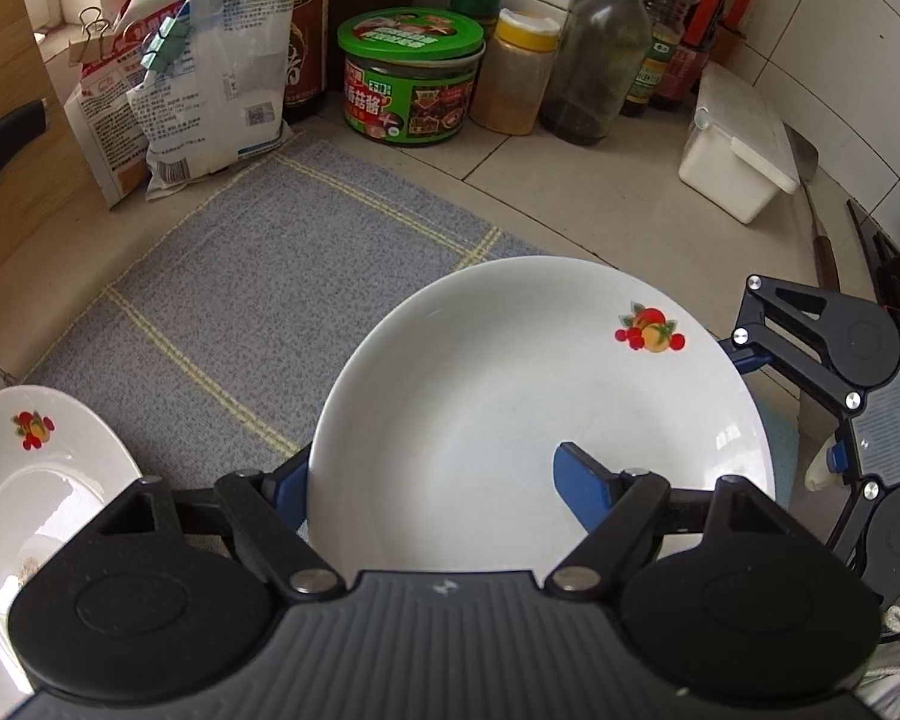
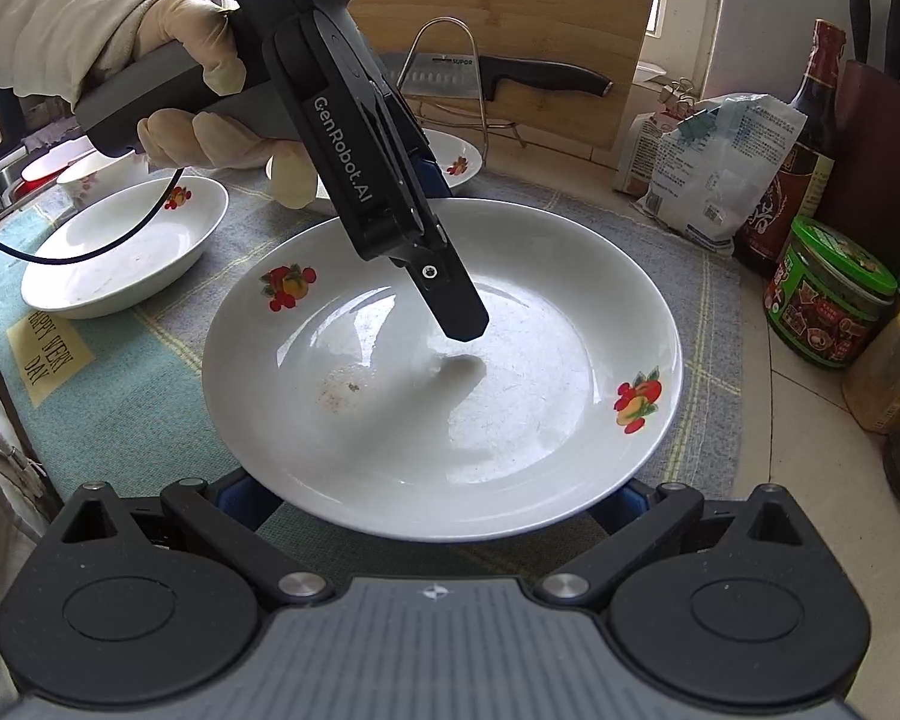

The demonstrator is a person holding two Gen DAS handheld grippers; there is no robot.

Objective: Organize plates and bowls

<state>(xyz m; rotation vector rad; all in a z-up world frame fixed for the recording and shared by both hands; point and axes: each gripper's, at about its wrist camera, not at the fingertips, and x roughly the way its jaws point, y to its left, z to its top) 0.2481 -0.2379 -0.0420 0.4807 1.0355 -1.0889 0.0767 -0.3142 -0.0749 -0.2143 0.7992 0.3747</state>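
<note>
Plate (image 2: 444, 384) sits gripped between both tools, rim in each.

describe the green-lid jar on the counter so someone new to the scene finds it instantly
Start at the tiled back corner of the counter, behind the grey checked mat. A row of bottles and packets stands there; the green-lidded jar sits mid-row, between a dark sauce bottle and a yellow-capped spice jar. It is the only squat, wide container, with a bright green lid and label.
</note>
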